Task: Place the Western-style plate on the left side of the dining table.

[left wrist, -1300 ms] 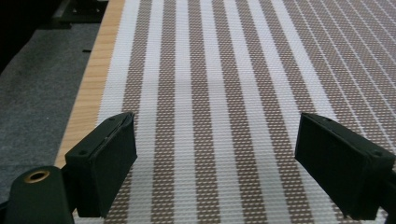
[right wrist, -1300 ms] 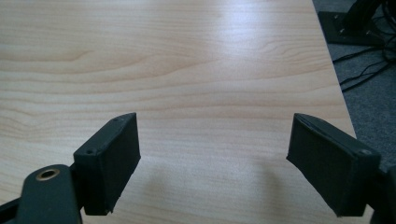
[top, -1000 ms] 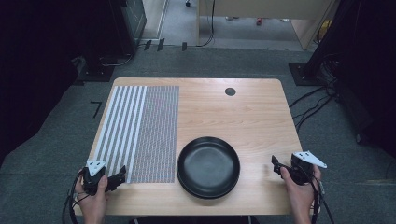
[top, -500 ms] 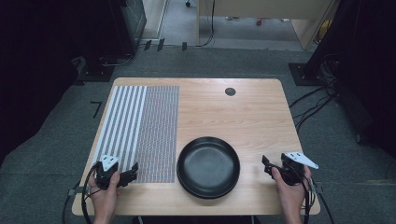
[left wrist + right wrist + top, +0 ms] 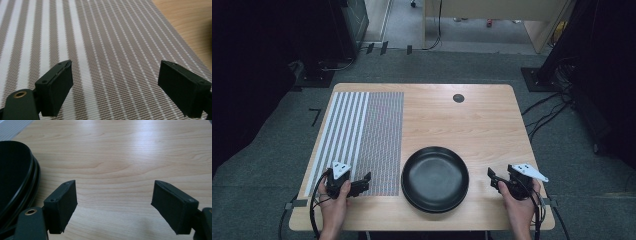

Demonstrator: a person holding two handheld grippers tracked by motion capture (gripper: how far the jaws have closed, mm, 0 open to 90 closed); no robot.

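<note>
Hovering low over the near end of the striped placemat (image 5: 362,135), with jaws spread wide and nothing between them: left gripper (image 5: 360,186), held in the person's left hand (image 5: 333,200) at the table's near left corner. Seen along its own jaws in the left gripper view (image 5: 115,87): only the mat's weave (image 5: 105,45), broad white and brown bands on one side, fine ribbing on the other, a strip of bare wood at the far right. Held over the bare wooden table (image 5: 462,120) near the front right corner, jaws likewise released and empty: right gripper (image 5: 492,179), gripped by the right hand (image 5: 518,202), grey three-cornered plate on top, cable trailing back past the wrist. Lying between the two grippers, near the table's front edge and just beside the mat's right border: black plate (image 5: 435,178), round, shallow, glossy, apparently two stacked, judging by the doubled rim in the right gripper view (image 5: 17,182). Close to the right gripper's left jaw there (image 5: 113,206), but not touched by it. Sitting well apart, near the far edge of the table: small dark round cap (image 5: 458,98).
</note>
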